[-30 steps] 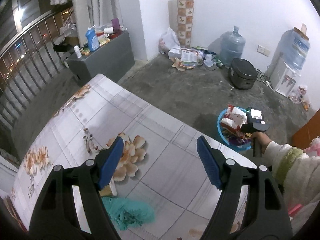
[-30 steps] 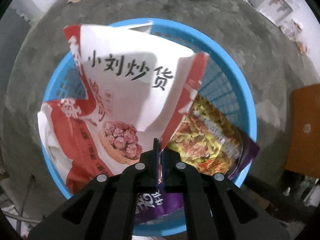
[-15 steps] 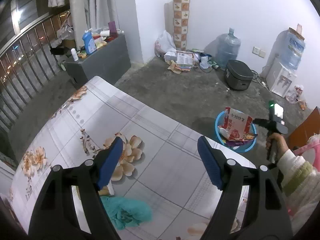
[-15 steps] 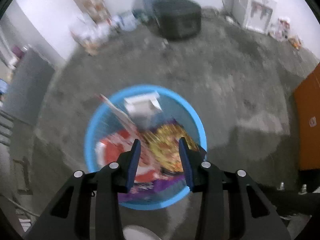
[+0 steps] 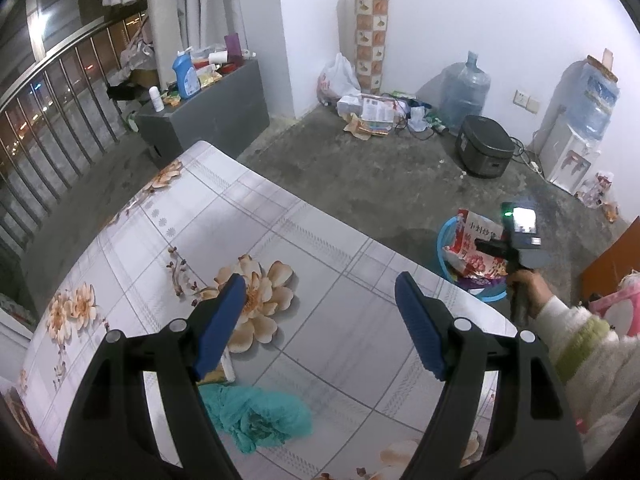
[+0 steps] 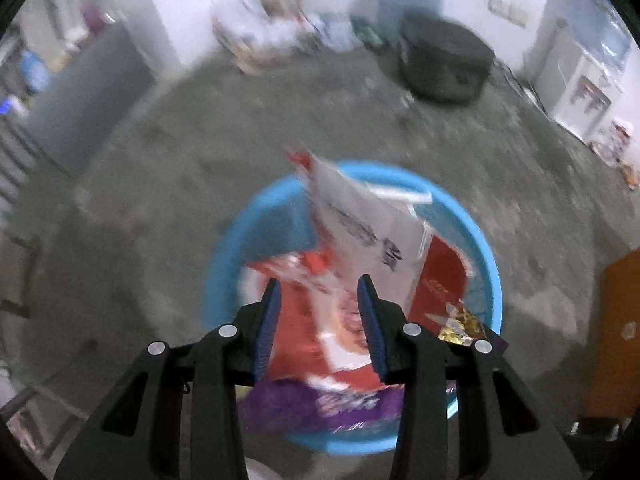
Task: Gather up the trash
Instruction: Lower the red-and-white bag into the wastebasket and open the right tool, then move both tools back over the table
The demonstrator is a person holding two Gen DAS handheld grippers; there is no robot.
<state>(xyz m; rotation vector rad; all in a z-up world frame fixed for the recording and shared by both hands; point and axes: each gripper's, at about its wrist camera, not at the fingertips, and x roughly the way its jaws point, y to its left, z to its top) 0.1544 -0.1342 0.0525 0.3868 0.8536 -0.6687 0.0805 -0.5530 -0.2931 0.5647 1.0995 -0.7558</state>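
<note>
A blue basket [image 6: 486, 264] stands on the concrete floor and holds a red-and-white snack bag [image 6: 360, 232], a yellow wrapper [image 6: 460, 322] and a purple wrapper [image 6: 320, 404]. My right gripper [image 6: 319, 314] is open and empty above the basket's near side. The basket [image 5: 448, 240] and bag [image 5: 474, 240] also show in the left wrist view, beyond the table's far edge. My left gripper [image 5: 320, 312] is open and empty above the flowered table [image 5: 200, 220]. A teal crumpled net [image 5: 256, 412] and a small wrapper [image 5: 218, 374] lie on the table below the left finger.
A grey cabinet [image 5: 208, 116] with bottles stands at the back left by a railing. Floor clutter [image 5: 372, 112], a water jug [image 5: 466, 92], a dark cooker [image 5: 482, 148] and a dispenser [image 5: 576, 148] line the far wall. An orange panel [image 5: 612, 260] is at right.
My right gripper opened and let go of the red-and-white bag, which stays in the basket, then pulled up and back. My left gripper rose slightly.
</note>
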